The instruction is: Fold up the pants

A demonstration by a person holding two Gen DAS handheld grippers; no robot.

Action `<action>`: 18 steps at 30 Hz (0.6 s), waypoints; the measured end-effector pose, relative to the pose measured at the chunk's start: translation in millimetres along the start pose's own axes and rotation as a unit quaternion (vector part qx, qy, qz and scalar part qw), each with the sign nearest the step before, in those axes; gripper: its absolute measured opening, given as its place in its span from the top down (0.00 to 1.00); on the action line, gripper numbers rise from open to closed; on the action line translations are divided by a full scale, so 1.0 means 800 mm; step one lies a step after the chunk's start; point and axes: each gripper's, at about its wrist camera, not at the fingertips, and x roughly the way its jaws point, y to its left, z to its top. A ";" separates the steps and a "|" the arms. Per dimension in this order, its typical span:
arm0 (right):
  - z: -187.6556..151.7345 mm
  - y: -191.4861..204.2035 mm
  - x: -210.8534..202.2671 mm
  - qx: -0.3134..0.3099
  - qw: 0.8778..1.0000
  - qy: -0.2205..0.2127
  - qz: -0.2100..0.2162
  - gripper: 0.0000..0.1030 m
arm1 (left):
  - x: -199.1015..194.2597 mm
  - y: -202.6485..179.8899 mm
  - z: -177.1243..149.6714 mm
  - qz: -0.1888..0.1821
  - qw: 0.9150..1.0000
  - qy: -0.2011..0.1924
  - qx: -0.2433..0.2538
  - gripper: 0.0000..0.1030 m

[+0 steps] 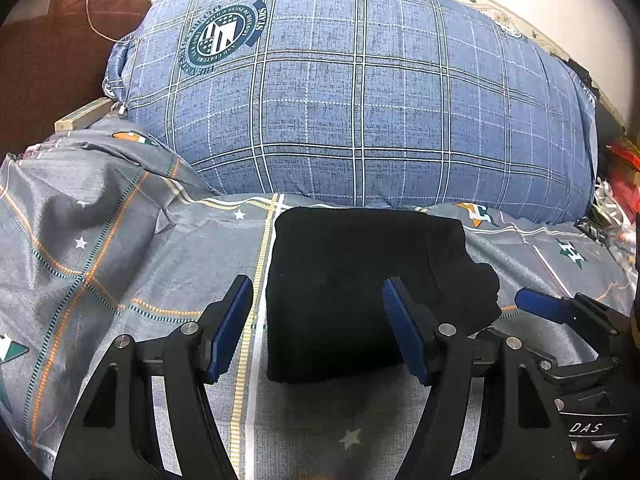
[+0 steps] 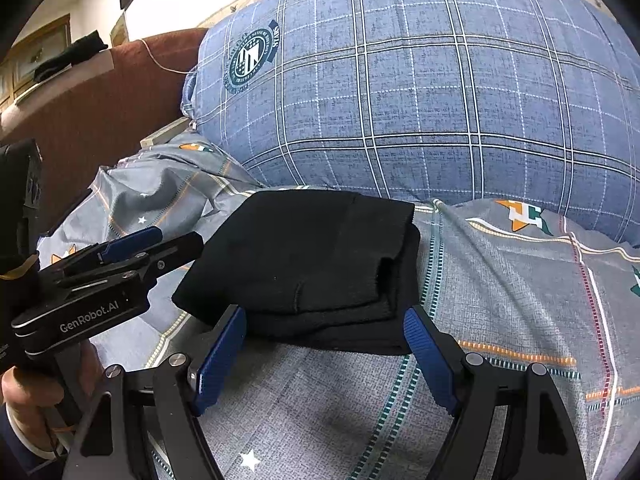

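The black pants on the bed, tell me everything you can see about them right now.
The black pants are folded into a compact, roughly rectangular bundle of several stacked layers, in soft, matte, knit-looking fabric. The layer edges show at the near and right sides, where one corner sits slightly uneven. They lie flat on the grey patterned bedsheet, just in front of the big blue plaid pillow. Both grippers stand open close by; neither grips them.
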 end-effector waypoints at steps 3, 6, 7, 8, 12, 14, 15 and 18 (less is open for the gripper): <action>0.000 0.002 0.000 -0.002 1.000 0.002 0.000 0.23 | 0.000 0.000 0.000 0.000 1.000 -0.001 0.000 0.34; -0.002 0.004 0.002 -0.004 1.000 0.005 0.001 0.23 | 0.000 0.000 0.000 0.000 1.000 0.000 0.000 0.34; -0.002 0.005 0.003 -0.005 1.000 0.007 0.001 0.23 | 0.000 0.000 0.000 0.000 1.000 0.000 0.000 0.34; -0.002 0.005 0.003 -0.006 1.000 0.008 0.000 0.23 | 0.000 0.000 0.000 0.000 1.000 0.000 0.000 0.34; -0.002 0.005 0.003 -0.004 1.000 0.006 0.000 0.23 | -0.002 0.000 0.000 0.000 1.000 -0.004 0.001 0.34; -0.001 0.004 0.001 -0.003 1.000 0.003 0.000 0.23 | -0.003 0.000 0.000 0.000 1.000 -0.005 0.001 0.34; 0.000 0.003 0.000 -0.002 1.000 0.001 0.000 0.23 | -0.003 0.000 0.000 0.000 1.000 -0.005 0.001 0.34; 0.000 0.002 0.001 -0.001 1.000 0.004 0.000 0.23 | -0.003 0.000 0.000 0.001 1.000 -0.007 0.001 0.34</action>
